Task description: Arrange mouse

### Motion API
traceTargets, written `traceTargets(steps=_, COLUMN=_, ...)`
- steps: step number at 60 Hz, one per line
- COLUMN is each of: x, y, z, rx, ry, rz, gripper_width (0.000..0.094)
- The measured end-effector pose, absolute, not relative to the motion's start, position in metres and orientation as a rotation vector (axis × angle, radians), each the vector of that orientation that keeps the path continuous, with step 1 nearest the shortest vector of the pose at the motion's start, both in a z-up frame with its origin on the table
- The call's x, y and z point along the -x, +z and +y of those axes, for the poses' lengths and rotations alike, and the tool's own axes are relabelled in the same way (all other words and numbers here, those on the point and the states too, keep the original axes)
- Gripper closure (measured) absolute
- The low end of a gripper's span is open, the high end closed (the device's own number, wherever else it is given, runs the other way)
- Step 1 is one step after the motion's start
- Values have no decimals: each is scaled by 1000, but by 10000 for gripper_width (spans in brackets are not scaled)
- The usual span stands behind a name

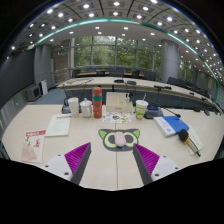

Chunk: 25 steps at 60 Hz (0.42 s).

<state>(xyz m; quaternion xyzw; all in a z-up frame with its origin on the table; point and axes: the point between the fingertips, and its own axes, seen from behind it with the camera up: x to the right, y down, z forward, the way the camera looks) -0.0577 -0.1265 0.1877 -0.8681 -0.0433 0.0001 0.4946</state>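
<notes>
The claw (pixel 112 160) is seen held above a pale bench (pixel 30 122), with its two fingers (pixel 75 155) spread wide and nothing gripped between them. The purple pads on the inner faces of the fingers are turned toward each other across a clear gap.

Just beyond the fingertips, a small grey and green mat (pixel 119 139) with a cat-face outline is laid flat on the bench. A light-coloured mouse (pixel 121 139) is seen resting on the middle of this mat, ahead of the claw and apart from both fingers.

Further back, a red bottle (pixel 97 103) is stood upright, with a white cup (pixel 86 106) just beside it and another white container (pixel 73 104) near that. A green-rimmed cup (pixel 141 108) is placed to the right of these. A blue box (pixel 171 125) is laid near the right side of the bench, and a dark cable (pixel 190 140) is seen just beside it. A booklet with red print (pixel 33 143) is laid to the left, with a white sheet (pixel 59 125) behind it. Rows of office desks and ceiling lights are seen in the background.
</notes>
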Motion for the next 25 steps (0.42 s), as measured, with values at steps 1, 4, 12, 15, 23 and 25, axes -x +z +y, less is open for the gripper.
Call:
traceTargets(steps=1, x=60, y=192, z=-135, rx=2100, ry=-1, rz=-106, gripper_width=87)
traceTargets(steps=4, x=64, y=203, z=-160, rx=2091, ry=-8, rz=-109, gripper_width=83)
traceTargets(steps=12, x=73, y=221, z=-216, rx=2083, ry=-11, rz=-114, gripper_width=82)
traceTargets(steps=15, x=76, y=224, z=-231, rx=2087, ry=-5, rz=-109, gripper_width=81)
traceTargets(steps=23, x=77, y=235, z=-253, rx=2062, ry=-35, rz=-120, gripper_width=79)
traceTargets(steps=25, x=78, y=236, z=-256, rx=2065, ry=-30, rz=-113, gripper_width=82)
